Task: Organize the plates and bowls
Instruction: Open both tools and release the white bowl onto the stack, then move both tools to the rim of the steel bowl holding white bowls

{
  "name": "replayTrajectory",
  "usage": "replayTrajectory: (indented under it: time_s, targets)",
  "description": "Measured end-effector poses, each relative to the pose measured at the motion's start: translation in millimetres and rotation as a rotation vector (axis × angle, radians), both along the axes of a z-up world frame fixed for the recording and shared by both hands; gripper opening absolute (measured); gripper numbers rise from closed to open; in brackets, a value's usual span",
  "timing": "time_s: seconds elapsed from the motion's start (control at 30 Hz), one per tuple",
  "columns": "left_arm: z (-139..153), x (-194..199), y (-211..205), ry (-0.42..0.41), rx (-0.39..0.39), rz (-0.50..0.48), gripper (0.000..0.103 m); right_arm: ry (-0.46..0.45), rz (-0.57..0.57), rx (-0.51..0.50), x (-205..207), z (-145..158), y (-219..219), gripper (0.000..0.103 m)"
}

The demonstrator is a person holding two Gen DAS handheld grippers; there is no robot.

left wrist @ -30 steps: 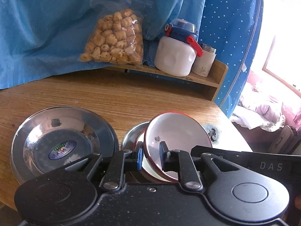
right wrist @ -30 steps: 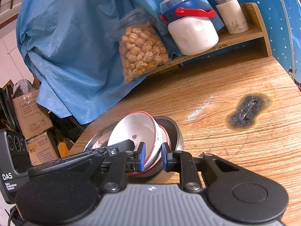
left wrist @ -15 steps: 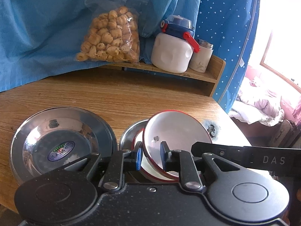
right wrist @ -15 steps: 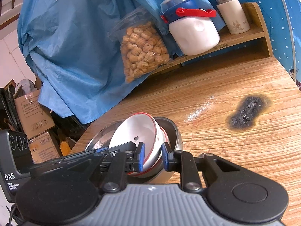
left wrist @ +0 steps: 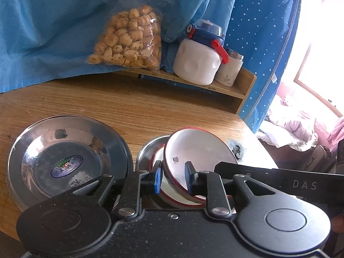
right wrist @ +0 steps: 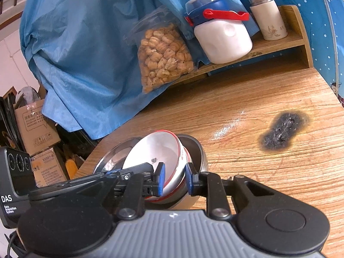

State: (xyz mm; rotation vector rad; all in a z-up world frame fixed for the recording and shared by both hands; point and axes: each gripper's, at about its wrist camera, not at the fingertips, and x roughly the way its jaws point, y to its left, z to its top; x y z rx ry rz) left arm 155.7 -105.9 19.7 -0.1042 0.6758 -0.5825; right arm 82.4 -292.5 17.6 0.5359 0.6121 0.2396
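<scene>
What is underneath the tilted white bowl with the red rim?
The tilted white bowl leans on a second red-rimmed white bowl, which sits nested in a steel bowl. Whether anything more lies inside the stack is hidden by the bowls and grippers.

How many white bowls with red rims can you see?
2, both inside the steel bowl: the tilted white bowl on top, and the second white bowl nested under it, mostly covered. More could hide beneath.
</scene>
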Motion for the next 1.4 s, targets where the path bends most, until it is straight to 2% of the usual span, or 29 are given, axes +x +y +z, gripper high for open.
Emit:
replayTrajectory:
  time_s: [0.13, 0.67, 0.77, 0.97, 1.07, 1.13, 1.17, 1.23, 1.27, 1.3, 1.37, 1.4]
  targets:
    - [0, -2, -1, -0.01, 0.001, -0.01, 0.03, 0.001, 0.002, -0.009, 1, 0, 2, 0.025]
    - [6, -4, 3, -0.007, -0.016, -0.012, 0.035, -0.004, 0.026, -0.034, 4, 2, 2, 0.025]
    - [8, -6, 5, -0.016, -0.012, 0.007, 0.042, -0.005, 0.027, -0.042, 3, 3, 3, 0.026]
    - [10, -8, 12, -0.032, -0.016, 0.039, 0.046, -0.017, 0.039, -0.06, 3, 10, 2, 0.027]
    - [12, -12, 18, -0.041, -0.03, 0.067, 0.061, -0.022, 0.039, -0.065, 3, 12, 2, 0.029]
    - [15, -15, 23, -0.064, -0.039, 0.091, 0.074, -0.028, 0.034, -0.067, -1, 13, 2, 0.036]
    - [15, -17, 25, -0.079, -0.039, 0.101, 0.077, -0.031, 0.03, -0.07, -2, 13, 2, 0.039]
    - [17, -22, 30, -0.109, -0.034, 0.128, 0.089, -0.039, 0.016, -0.07, -7, 14, 1, 0.061]
    - [18, -24, 33, -0.122, -0.039, 0.144, 0.093, -0.043, 0.006, -0.066, -10, 15, 1, 0.066]
    - [19, -26, 35, -0.132, -0.044, 0.157, 0.102, -0.051, -0.003, -0.063, -13, 16, 0, 0.076]
    - [20, -31, 40, -0.153, -0.049, 0.18, 0.102, -0.063, -0.023, -0.076, -19, 19, -2, 0.085]
    - [21, -32, 41, -0.157, -0.038, 0.188, 0.102, -0.067, -0.034, -0.087, -21, 20, -3, 0.094]
